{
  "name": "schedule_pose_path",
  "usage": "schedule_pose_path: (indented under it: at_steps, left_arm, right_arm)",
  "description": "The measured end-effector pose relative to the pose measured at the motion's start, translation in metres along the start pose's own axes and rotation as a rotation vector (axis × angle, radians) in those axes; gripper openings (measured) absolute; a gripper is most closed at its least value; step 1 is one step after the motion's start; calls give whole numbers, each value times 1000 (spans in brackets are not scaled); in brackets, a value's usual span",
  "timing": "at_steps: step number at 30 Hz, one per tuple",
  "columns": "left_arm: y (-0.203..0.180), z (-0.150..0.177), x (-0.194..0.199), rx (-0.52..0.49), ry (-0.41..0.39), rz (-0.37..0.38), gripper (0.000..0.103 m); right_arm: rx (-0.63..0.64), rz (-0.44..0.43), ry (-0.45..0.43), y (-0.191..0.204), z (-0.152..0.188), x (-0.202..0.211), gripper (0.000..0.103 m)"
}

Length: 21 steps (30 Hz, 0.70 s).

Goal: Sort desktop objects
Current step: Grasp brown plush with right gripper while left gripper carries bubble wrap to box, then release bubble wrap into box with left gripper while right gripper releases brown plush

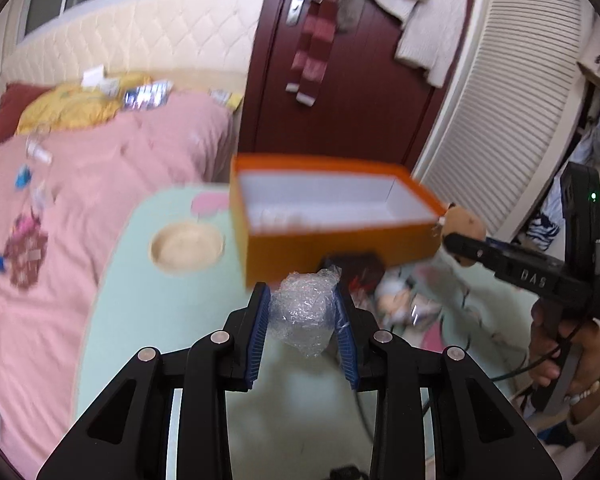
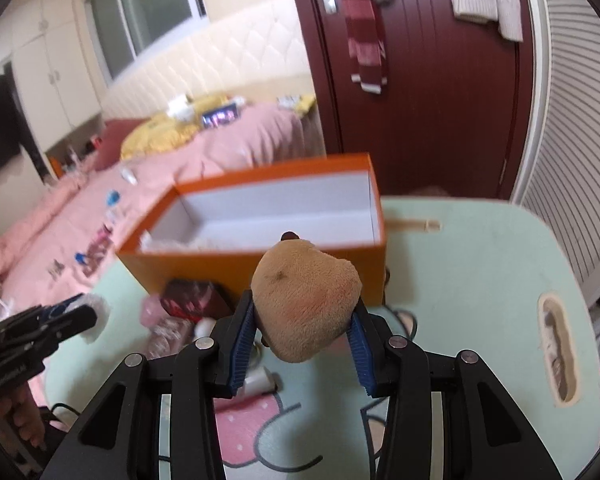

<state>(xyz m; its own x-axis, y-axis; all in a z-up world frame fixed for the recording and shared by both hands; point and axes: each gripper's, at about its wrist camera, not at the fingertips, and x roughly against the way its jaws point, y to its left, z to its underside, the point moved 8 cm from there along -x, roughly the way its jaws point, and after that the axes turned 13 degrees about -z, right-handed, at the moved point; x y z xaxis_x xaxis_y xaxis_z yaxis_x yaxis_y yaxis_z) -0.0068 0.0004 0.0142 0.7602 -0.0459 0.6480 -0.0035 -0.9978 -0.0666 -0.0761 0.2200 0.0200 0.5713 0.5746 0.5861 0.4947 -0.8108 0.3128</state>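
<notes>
Crinkled clear plastic wrap [image 1: 302,312], balled into a rough lump, sits squeezed between the ribbed blue fingers [image 1: 260,332] of the left gripper [image 1: 303,334], raised above the mint-green surface [image 1: 140,312]. Beside it, the right gripper [image 2: 300,344] clamps a tan plush toy [image 2: 306,300], soft and rounded, fuzzy in texture. Both hang just in front of an open orange cardboard box [image 2: 268,268] with smooth white lining, standing toward the surface's far edge. A dark red packet [image 2: 192,298] lies against the box's near wall. Behind is a bed [image 1: 100,184] with a pink quilt.
</notes>
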Motion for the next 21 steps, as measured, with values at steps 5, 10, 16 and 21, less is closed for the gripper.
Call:
schedule_pose_path:
  at_steps: [5,10,16,21]
  left_arm:
    - [-12,-52,-9,-38,-70,25,34]
    - [-29,-77,-43,-69,-66,37,34]
    - [-42,-62,-87,-77,12,30,34]
    - [-45,-43,-104,-99,47,-11,33]
  right_arm:
    - [38,-9,-44,9,-33,-5,42]
    - [61,-5,-53,13,-51,-26,42]
    - [69,8,-4,9,-45,-57,42]
    - [111,69,14,2,-33,-71,43]
